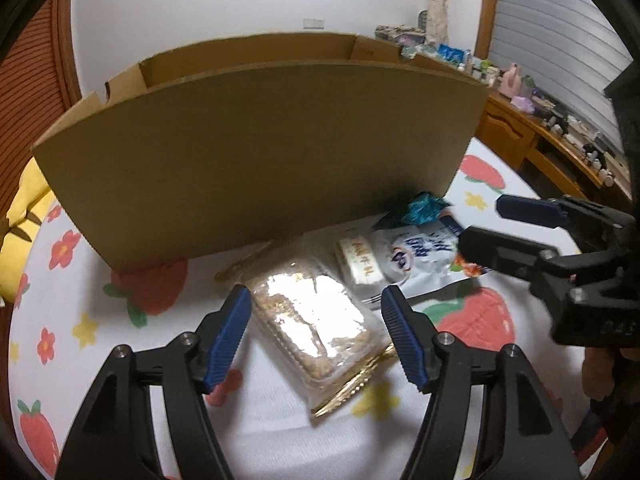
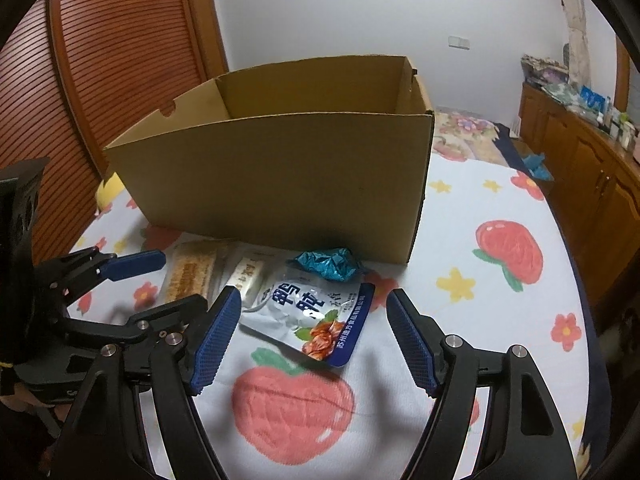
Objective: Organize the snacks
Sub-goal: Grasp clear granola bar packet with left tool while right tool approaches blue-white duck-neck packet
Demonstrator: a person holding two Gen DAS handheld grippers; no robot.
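An open cardboard box (image 1: pixel 256 152) (image 2: pixel 280 184) stands on the bed. In front of it lie several snacks: a clear-wrapped crispy cake (image 1: pixel 316 324) (image 2: pixel 192 272), a small white bar (image 1: pixel 360 260) (image 2: pixel 250 276), a white and blue pouch (image 1: pixel 416 256) (image 2: pixel 316 320) and a crumpled teal wrapper (image 1: pixel 424 206) (image 2: pixel 330 262). My left gripper (image 1: pixel 316 304) (image 2: pixel 160 280) is open, its fingers either side of the crispy cake. My right gripper (image 2: pixel 314 300) (image 1: pixel 478 220) is open above the pouch.
The bed sheet (image 2: pixel 460 280) is white with strawberry and flower prints. A yellow pillow (image 1: pixel 24 216) lies at the left. A wooden cabinet (image 2: pixel 580 168) with clutter runs along the right. A slatted wooden door (image 2: pixel 100 60) is behind the box.
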